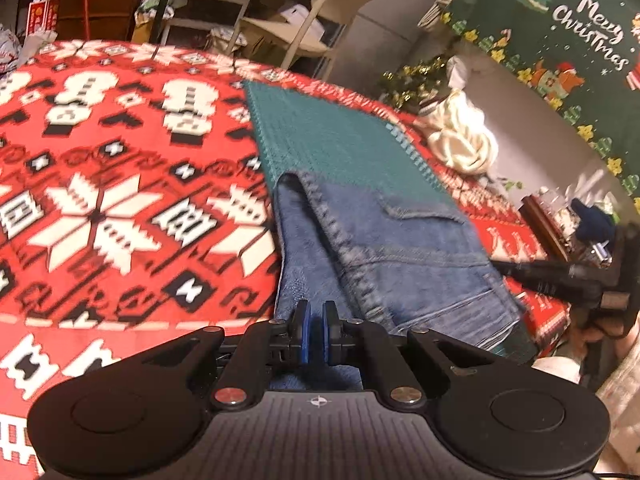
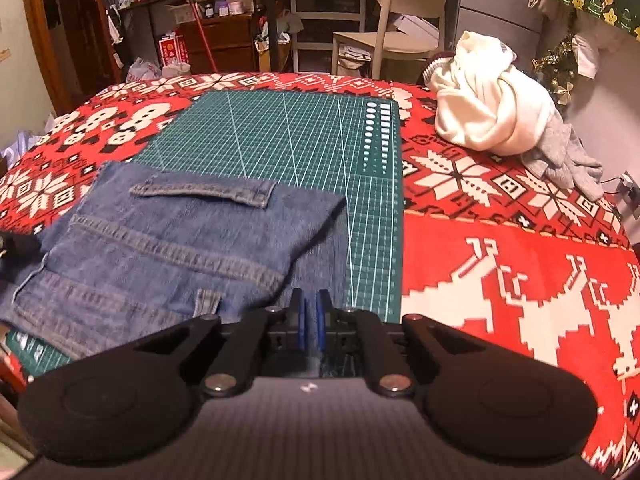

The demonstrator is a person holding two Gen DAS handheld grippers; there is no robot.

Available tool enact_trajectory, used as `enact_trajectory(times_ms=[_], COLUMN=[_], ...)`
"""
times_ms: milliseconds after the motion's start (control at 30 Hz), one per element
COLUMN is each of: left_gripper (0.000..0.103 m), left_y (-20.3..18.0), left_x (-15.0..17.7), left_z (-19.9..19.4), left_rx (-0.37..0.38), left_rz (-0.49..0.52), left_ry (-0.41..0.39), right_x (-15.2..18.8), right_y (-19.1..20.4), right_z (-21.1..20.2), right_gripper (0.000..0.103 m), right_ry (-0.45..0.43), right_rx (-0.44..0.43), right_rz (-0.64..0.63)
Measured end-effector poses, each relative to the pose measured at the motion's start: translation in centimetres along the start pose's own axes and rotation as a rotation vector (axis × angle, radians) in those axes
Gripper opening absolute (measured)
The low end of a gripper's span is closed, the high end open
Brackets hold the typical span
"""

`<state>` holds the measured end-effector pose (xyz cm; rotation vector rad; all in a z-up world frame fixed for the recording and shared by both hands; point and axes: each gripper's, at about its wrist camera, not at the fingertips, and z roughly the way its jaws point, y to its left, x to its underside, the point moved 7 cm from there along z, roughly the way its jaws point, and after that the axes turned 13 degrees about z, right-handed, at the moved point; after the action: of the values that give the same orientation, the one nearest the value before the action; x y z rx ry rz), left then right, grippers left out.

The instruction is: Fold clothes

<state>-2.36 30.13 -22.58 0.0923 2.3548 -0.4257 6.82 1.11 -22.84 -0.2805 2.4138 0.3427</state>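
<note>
A blue denim garment (image 1: 400,248) lies partly doubled over on a green cutting mat (image 1: 320,136), its near edge running up to my left gripper (image 1: 316,330). The blue pads stand almost together, with denim pinched between them. In the right wrist view the same denim garment (image 2: 160,240) covers the near left part of the mat (image 2: 288,136), one corner folded back. My right gripper (image 2: 310,320) is shut on the garment's near right edge. The right gripper's black body (image 1: 560,278) shows blurred at the garment's far side in the left wrist view.
A red patterned cloth (image 2: 520,240) covers the table. A crumpled white garment (image 2: 488,112) and a grey one (image 2: 560,156) lie at the back right. A pale chair (image 2: 400,12) and cluttered shelves stand behind the table. A green Christmas hanging (image 1: 580,40) is on the right.
</note>
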Motion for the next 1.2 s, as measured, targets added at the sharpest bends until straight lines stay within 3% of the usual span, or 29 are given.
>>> enact_trajectory(times_ms=[200, 500, 633, 733, 933, 1033, 1200], left_gripper=[0.005, 0.004, 0.004, 0.004, 0.004, 0.004, 0.01], left_y=[0.5, 0.5, -0.2, -0.4, -0.7, -0.5, 0.0], left_x=[0.5, 0.6, 0.9, 1.0, 1.4, 1.6, 2.3], left_z=[0.3, 0.0, -0.4, -0.7, -2.5, -3.7, -5.7], left_rx=[-0.009, -0.008, -0.03, -0.041, -0.064, -0.074, -0.087], left_rz=[-0.003, 0.026, 0.095, 0.125, 0.149, 0.133, 0.122], left_ry=[0.002, 0.008, 0.023, 0.033, 0.036, 0.035, 0.037], right_x=[-2.4, 1.2, 2.3, 3.3, 3.8, 4.0, 5.1], right_y=[-0.3, -2.4, -1.0, -0.2, -2.9, -4.3, -3.1], right_z=[2.3, -2.0, -4.0, -4.0, -6.1, -7.0, -7.0], right_gripper=[0.006, 0.007, 0.007, 0.007, 0.008, 0.013, 0.025], right_ry=[-0.003, 0.02, 0.009, 0.024, 0.014, -0.001, 0.028], right_rx=[0.011, 0.014, -0.067, -0.056, -0.038, -0.063, -0.085], right_rz=[0.023, 0.021, 0.049, 0.017, 0.134, 0.189, 0.12])
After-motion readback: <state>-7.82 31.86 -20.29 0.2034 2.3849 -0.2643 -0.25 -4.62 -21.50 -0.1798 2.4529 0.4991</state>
